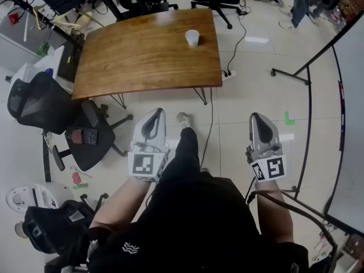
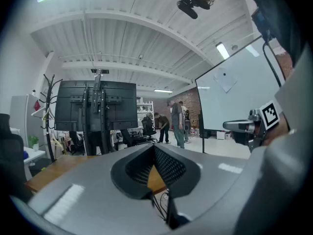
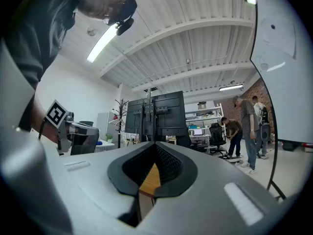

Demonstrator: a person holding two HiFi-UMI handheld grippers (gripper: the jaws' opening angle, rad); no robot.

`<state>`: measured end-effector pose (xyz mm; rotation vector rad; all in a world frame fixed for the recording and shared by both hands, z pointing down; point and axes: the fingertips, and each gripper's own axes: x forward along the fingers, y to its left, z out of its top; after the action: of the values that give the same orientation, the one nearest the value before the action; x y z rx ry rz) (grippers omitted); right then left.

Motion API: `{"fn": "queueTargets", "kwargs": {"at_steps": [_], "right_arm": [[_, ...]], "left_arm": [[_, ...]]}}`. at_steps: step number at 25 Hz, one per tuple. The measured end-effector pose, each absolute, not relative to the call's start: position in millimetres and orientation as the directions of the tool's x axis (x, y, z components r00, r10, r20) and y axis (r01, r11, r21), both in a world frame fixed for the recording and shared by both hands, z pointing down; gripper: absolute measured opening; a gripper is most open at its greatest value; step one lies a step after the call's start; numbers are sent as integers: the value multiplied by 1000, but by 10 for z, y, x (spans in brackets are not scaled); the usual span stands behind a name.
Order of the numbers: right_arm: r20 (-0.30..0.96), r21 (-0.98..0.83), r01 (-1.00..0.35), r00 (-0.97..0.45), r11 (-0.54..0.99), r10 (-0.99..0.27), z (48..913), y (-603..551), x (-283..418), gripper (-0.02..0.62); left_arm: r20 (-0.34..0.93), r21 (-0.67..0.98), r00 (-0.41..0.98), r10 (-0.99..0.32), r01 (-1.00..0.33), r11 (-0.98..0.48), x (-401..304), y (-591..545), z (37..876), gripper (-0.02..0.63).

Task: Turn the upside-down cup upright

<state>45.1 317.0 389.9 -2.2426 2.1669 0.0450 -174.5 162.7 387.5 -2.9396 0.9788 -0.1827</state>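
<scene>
"On the far right part of the curved brown wooden table (image 1: 142,56), is that the small white paper cup (image 1: 192,37)?"

"Yes, standing alone and well apart from both tools. It's too small here to tell which end is up."

"And the tools?"

"The left gripper (image 1: 154,114) and the right gripper (image 1: 257,118) hang over the floor, short of the table's near edge, pointing roughly level toward it. In each gripper view the jaws are pressed together with nothing between them."

"Which is nearer?"

"The cup lies ahead, between their two lines. I'd judge the left slightly closer. Either would have to open and reach across the tabletop."

"Anything in the way?"

"Nothing else shows on the tabletop. Black office chairs (image 1: 34,104) sit to the left, a black cable (image 1: 211,124) trails over the floor, and the person's leg (image 1: 185,147) stands between the grippers."
</scene>
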Motion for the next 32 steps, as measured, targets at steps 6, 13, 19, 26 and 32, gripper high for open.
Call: {"fn": "queueTargets", "kwargs": {"at_steps": [6,13,19,26,32], "right_arm": [[55,86,-996,-21,26,-998,4110,2512,742,2],[120,-144,-989,-37,19,-992,4313,1225,1491,2],[217,-147,-987,-88,57,-972,4453,314,1694,2],[405,-152,-960,-276,234,-871,5036,-334,1642,2],[418,-143,-916,-400,376,-816,5258,-727,1371,5]], "left_arm": [[83,-39,803,-590,-589,-807,-1080,726,3999,0],[11,-75,845,-535,-533,-843,-194,-477,3613,0],[43,-71,809,-586,-582,-810,166,-1172,3628,0],[154,-81,695,-702,-699,-710,-27,-1181,3930,0],[166,-86,640,-750,-748,-658,-268,-1280,3897,0]]}}
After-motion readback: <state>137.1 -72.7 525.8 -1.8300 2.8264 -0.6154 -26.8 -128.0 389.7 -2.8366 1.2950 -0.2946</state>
